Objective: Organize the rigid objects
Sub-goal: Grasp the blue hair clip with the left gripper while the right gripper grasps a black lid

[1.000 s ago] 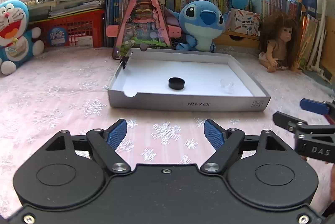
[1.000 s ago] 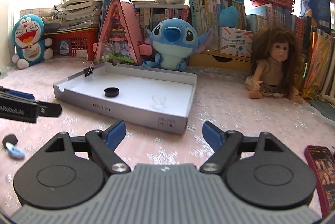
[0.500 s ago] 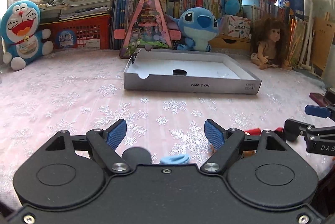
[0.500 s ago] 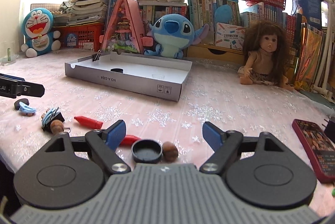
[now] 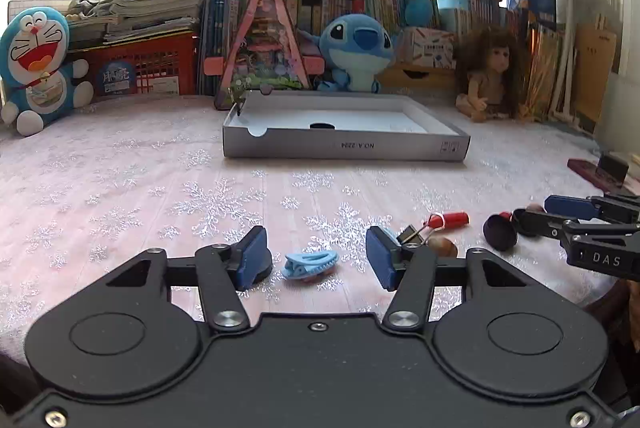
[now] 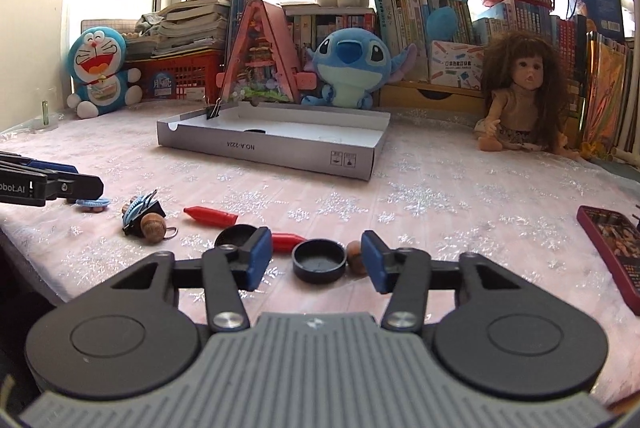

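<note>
A pink cloth with silver snowflakes (image 6: pixel 420 188) carries a shallow white box (image 6: pixel 280 148), a doll (image 6: pixel 520 100), plush toys along the back, a dark red phone (image 6: pixel 612 240), and near its front edge a blue clip (image 5: pixel 310 263), two red caps (image 6: pixel 212 216), dark lids (image 6: pixel 319 260) and walnuts (image 6: pixel 153 226).

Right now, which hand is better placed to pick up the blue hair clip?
Left. The blue hair clip lies between the closing left tool, untouched; the right tool brackets the black cap.

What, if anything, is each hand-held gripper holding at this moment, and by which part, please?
Nothing is held yet. The left hand-held gripper is closing around the blue clip, and the right hand-held gripper around the black cap; neither one's pads touch.
</note>
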Motion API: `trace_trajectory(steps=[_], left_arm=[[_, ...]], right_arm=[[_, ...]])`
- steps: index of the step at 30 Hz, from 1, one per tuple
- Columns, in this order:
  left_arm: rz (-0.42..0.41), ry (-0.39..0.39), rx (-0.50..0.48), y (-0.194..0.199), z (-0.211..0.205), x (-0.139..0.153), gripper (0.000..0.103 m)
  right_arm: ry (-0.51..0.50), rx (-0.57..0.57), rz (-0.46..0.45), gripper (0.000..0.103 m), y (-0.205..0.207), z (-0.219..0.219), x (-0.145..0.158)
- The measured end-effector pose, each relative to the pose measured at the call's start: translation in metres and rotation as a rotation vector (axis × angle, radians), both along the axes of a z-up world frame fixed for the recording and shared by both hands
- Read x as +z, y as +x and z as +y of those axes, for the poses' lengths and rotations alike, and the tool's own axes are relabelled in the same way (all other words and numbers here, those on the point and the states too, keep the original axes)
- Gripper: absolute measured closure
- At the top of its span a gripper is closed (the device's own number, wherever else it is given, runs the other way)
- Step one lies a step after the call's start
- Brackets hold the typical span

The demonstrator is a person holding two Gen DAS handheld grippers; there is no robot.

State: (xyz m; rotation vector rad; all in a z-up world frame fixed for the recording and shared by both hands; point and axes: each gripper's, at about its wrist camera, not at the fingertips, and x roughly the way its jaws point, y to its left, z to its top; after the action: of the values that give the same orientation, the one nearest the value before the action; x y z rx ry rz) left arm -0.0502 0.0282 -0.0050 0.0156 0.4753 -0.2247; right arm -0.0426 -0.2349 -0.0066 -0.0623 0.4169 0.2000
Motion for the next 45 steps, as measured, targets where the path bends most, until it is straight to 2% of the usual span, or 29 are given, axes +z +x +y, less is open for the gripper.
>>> trace_trajectory(steps=[2, 7, 17, 19, 22, 24, 29, 31, 32, 33, 35, 40, 45], left_arm=[[0.008, 0.010, 0.001, 0.001, -0.002, -0.002, 0.052], [0.036, 0.013, -0.005, 0.004, -0.002, -0.006, 0.053], [0.038, 0.025, -0.013, 0.009, -0.004, -0.010, 0.053], [0.035, 0.028, -0.016, 0.011, -0.006, -0.011, 0.057], [0.037, 0.035, -0.030, 0.013, -0.008, -0.012, 0.061], [0.062, 0.022, -0.032, 0.017, -0.007, -0.015, 0.064], [0.052, 0.022, -0.031, 0.018, -0.008, -0.016, 0.066], [0.050, 0.022, -0.029, 0.018, -0.008, -0.016, 0.071], [0.050, 0.020, -0.026, 0.019, -0.007, -0.016, 0.078], [0.050, 0.013, -0.024, 0.019, -0.006, -0.016, 0.078], [0.049, 0.001, -0.019, 0.019, -0.004, -0.015, 0.078], [0.053, -0.002, -0.002, 0.021, -0.005, -0.012, 0.079], [0.042, -0.006, 0.022, 0.030, -0.003, 0.000, 0.079]], right_arm=[[0.003, -0.004, 0.009, 0.055, 0.000, 0.001, -0.001], [-0.005, 0.000, 0.022, 0.058, -0.002, 0.001, -0.003], [-0.006, -0.032, 0.053, 0.058, 0.005, 0.000, -0.008], [-0.013, -0.033, 0.052, 0.057, 0.007, 0.001, -0.008], [-0.018, -0.039, 0.054, 0.051, 0.009, 0.002, -0.009], [-0.019, -0.044, 0.053, 0.051, 0.011, 0.004, -0.009], [-0.027, -0.051, 0.051, 0.051, 0.013, 0.005, -0.009], [-0.032, -0.056, 0.048, 0.051, 0.013, 0.006, -0.009], [-0.033, -0.059, 0.048, 0.051, 0.014, 0.006, -0.010], [-0.033, -0.060, 0.048, 0.050, 0.014, 0.006, -0.010], [-0.030, -0.052, 0.051, 0.066, 0.013, 0.007, -0.010], [-0.064, -0.007, 0.053, 0.067, 0.012, 0.018, -0.006], [-0.069, -0.029, 0.037, 0.067, 0.017, 0.017, 0.005]])
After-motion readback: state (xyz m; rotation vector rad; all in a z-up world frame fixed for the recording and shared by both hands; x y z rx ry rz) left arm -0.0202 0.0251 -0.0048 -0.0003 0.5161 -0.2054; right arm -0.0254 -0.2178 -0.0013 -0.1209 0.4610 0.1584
